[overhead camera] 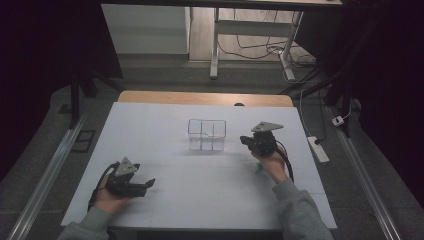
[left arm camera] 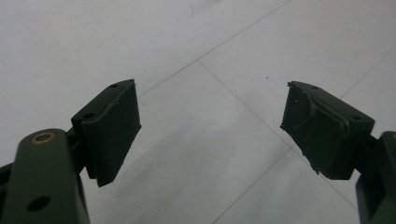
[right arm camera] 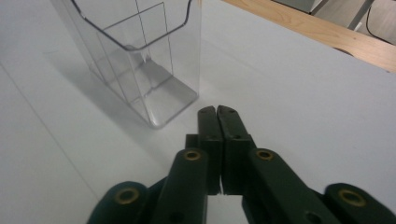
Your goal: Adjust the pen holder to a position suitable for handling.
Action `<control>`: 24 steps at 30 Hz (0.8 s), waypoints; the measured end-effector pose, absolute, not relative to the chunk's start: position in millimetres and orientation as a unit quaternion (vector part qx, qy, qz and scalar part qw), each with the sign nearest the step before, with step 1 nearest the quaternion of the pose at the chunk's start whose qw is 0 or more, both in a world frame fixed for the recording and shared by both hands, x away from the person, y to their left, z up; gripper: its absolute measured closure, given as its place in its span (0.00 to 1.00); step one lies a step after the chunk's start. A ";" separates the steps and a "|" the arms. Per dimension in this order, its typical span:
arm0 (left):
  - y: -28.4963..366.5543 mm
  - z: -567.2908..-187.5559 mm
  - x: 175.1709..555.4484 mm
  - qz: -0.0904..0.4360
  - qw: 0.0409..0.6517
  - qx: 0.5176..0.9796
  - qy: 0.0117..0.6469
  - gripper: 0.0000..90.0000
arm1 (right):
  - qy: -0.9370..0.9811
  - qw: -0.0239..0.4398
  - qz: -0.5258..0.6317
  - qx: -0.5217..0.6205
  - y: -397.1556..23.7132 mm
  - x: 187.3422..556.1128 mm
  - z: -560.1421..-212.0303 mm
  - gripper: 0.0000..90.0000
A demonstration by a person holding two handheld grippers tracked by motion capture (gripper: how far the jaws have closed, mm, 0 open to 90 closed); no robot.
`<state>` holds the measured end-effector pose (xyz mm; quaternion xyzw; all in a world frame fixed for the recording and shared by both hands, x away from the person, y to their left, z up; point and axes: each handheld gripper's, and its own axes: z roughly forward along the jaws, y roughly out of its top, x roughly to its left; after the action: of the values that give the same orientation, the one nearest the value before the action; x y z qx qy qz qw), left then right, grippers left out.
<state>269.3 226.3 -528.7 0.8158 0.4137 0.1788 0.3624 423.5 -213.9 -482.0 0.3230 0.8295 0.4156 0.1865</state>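
risk: clear organizer tipped by closed jaws

right gripper (right arm camera: 217,111): jaws pressed together, nothing between them, tips pointing at the base corner of the clear divided organizer box (right arm camera: 140,60), which stands upright on the bench (right arm camera: 303,93) just ahead of and to the left of the jaws. near, apart, not touching.

left gripper (left arm camera: 210,126): jaws spread wide, empty, bare white bench sheet between them; organizer well away from it in the high view.

a small teal item (overhead camera: 259,168) lies under the right hand (overhead camera: 272,162); too small to identify.

likely trouble: box looks light and thin-walled, so a nudge from the closed tips could slide or topple it. jaws must spread before any grasp; a wall grip may slip on smooth plastic. trailing cable could drag across the sheet.
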 end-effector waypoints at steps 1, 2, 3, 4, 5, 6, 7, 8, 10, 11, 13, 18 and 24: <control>226.3 -528.7 269.5 0.179 0.362 0.816 0.414 0.21 | 0.831 0.188 0.415 0.320 -218.1 421.4 -481.1 0.94; 226.3 -528.7 269.6 0.179 0.362 0.816 0.413 0.21 | 0.831 0.187 0.417 0.316 -222.1 419.4 -480.4 0.90; 226.2 -528.7 269.6 0.180 0.362 0.816 0.413 0.21 | 0.833 0.187 0.415 0.315 -225.6 417.1 -479.3 0.87; 226.2 -528.6 269.5 0.180 0.363 0.816 0.413 0.21 | 0.834 0.192 0.411 0.313 -229.1 415.0 -478.0 0.83; 226.2 -528.5 269.4 0.180 0.363 0.816 0.413 0.21 | 0.833 0.194 0.411 0.315 -232.5 412.2 -476.7 0.79; 226.3 -528.4 269.3 0.180 0.363 0.816 0.413 0.21 | 0.833 0.193 0.413 0.314 -236.4 410.4 -475.1 0.75; 226.3 -528.4 269.2 0.180 0.363 0.815 0.413 0.21 | 0.832 0.185 0.416 0.316 -240.2 408.8 -473.6 0.69; 226.3 -528.4 269.1 0.180 0.363 0.815 0.413 0.21 | 0.831 0.186 0.419 0.315 -243.3 407.7 -472.5 0.66; 226.1 -528.5 269.0 0.181 0.362 0.816 0.413 0.21 | 0.830 0.193 0.419 0.313 -249.5 405.6 -470.2 0.61; 226.0 -528.5 269.0 0.181 0.362 0.816 0.413 0.21 | 0.829 0.194 0.419 0.316 -252.7 404.9 -468.8 0.60; 225.9 -528.6 269.5 0.181 0.362 0.816 0.414 0.21 | 0.825 0.194 0.422 0.321 -259.2 404.8 -466.4 0.57; 226.0 -528.3 269.4 0.180 0.363 0.816 0.413 0.21 | 0.826 0.188 0.420 0.326 -270.6 403.8 -462.0 0.54; 226.8 -527.8 268.6 0.180 0.366 0.814 0.415 0.21 | 0.821 0.190 0.421 0.335 -283.2 402.3 -457.5 0.52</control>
<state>268.6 226.8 -527.8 0.8136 0.4147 0.1804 0.3655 402.3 -283.2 -457.5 0.3349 0.8214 0.4208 0.1898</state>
